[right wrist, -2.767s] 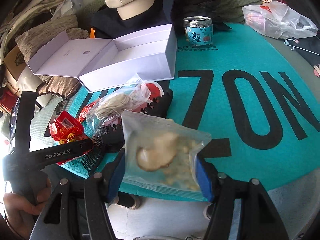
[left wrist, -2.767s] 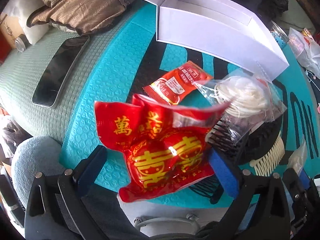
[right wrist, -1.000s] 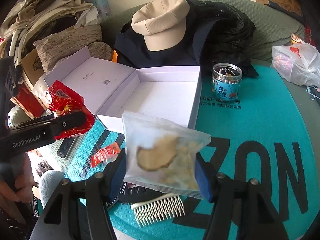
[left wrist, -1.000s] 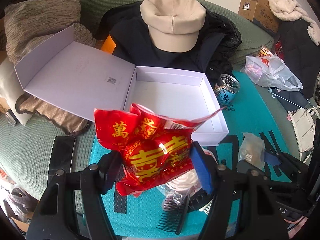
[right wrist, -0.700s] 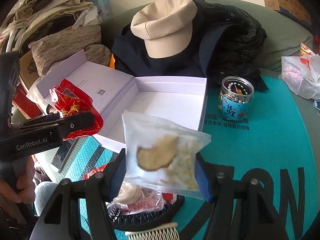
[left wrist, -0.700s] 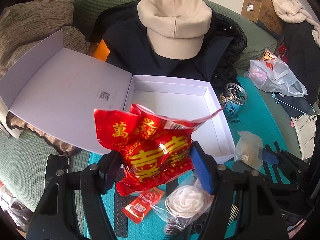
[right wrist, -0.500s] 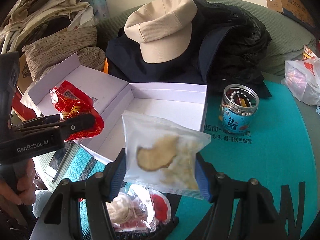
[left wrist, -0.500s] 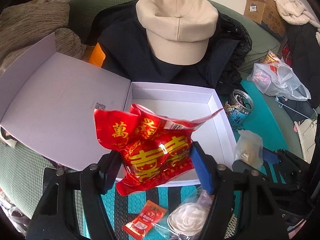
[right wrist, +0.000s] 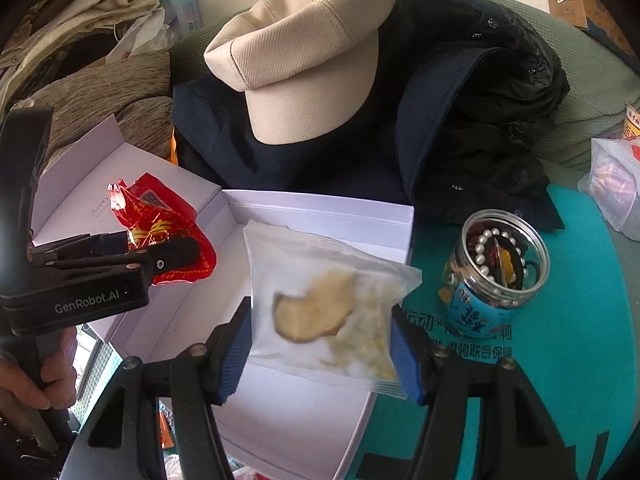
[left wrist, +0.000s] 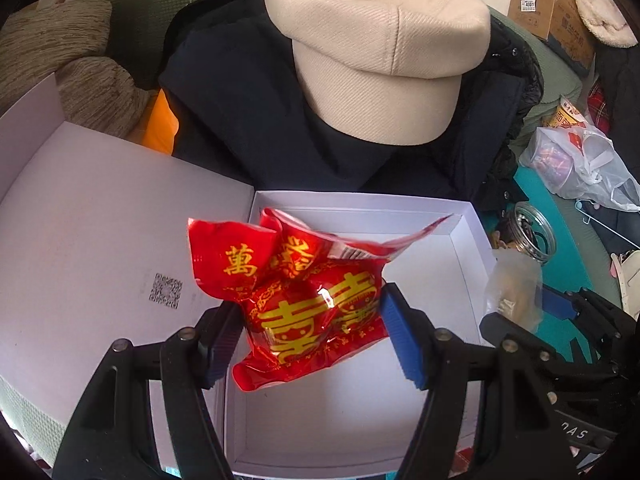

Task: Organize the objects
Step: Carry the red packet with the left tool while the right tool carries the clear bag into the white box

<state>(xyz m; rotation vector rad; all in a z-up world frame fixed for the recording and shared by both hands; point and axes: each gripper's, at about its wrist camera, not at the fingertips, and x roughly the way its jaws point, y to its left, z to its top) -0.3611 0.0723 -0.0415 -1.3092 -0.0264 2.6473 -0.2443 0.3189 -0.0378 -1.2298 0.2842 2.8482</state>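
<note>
Now that both hands have carried their loads from the mat to the white box (left wrist: 460, 216), the left gripper (left wrist: 308, 334) grasps the red packet (left wrist: 304, 296) and the right gripper (right wrist: 320, 340) the clear bag (right wrist: 320, 304), each hanging over the tray beyond the fingers; dropping looks next.

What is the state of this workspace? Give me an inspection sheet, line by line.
Surface: teal mat with black lettering.
Job's things: open white box, tray bare inside; red foil packet; clear snack bag.
Clutter: jar of beads, beige cap, dark jacket, plastic bag.
Tongs: left tongs grip the red packet; right tongs grip the clear bag, both over the box.
Cables: nothing seen.
Surroundings: green sofa, cardboard box.
</note>
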